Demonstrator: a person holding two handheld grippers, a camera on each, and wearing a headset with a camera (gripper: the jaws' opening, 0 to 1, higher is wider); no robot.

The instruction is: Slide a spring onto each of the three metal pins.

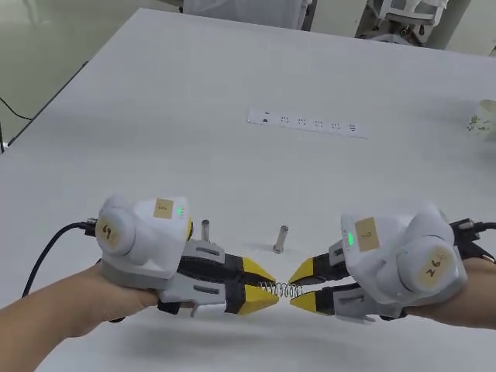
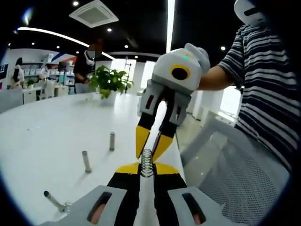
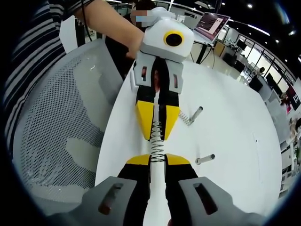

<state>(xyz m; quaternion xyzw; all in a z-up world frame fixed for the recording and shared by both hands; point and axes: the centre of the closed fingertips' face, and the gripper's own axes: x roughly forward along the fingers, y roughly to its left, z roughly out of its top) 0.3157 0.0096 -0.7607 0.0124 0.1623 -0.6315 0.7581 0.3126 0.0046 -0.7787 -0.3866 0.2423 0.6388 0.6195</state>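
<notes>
A small steel spring hangs level just above the white table, stretched between my two grippers. My left gripper is shut on its left end and my right gripper is shut on its right end, tips almost meeting. The left gripper view shows the spring running from my own jaws into the right gripper. Two bare metal pins stand upright just behind the grippers. A third pin carries a spring at its base.
A white power strip lies on the table farther back. A grey mesh chair sits at the table's near edge beside the person's striped shirt. A potted plant stands at the table's far end.
</notes>
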